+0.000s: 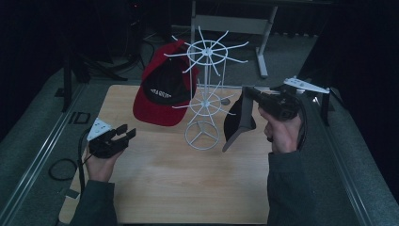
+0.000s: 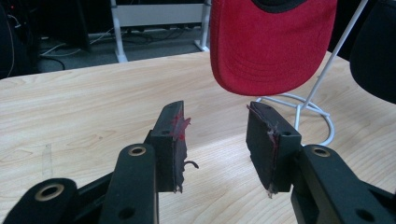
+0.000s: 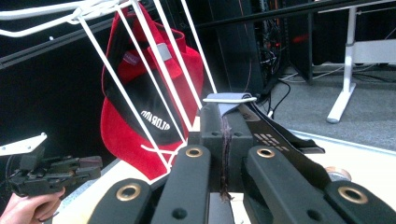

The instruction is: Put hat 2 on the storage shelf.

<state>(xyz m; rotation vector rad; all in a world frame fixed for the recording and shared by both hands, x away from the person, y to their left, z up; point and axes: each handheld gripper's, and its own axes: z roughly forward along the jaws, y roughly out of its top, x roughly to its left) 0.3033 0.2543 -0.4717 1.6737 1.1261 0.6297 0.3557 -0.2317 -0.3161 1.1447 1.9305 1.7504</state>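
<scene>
The white rack (image 1: 205, 94) (red cap (image 1: 162, 89) hanging) blocks mid-table; the near tabletop (image 1: 188, 188) lies open.

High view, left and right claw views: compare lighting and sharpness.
High view: dim, surroundings black, the white rack standing out. Left claw view: brighter, a soft sheen on the table, the red cap crisp. Right claw view: dark backdrop, the black cap slightly soft close up.

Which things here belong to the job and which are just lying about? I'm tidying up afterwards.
In the job: black cap clamped in right gripper; white wire rack; red cap hanging on it; open left gripper.
Lying about: cable loop; desk frame.
</scene>
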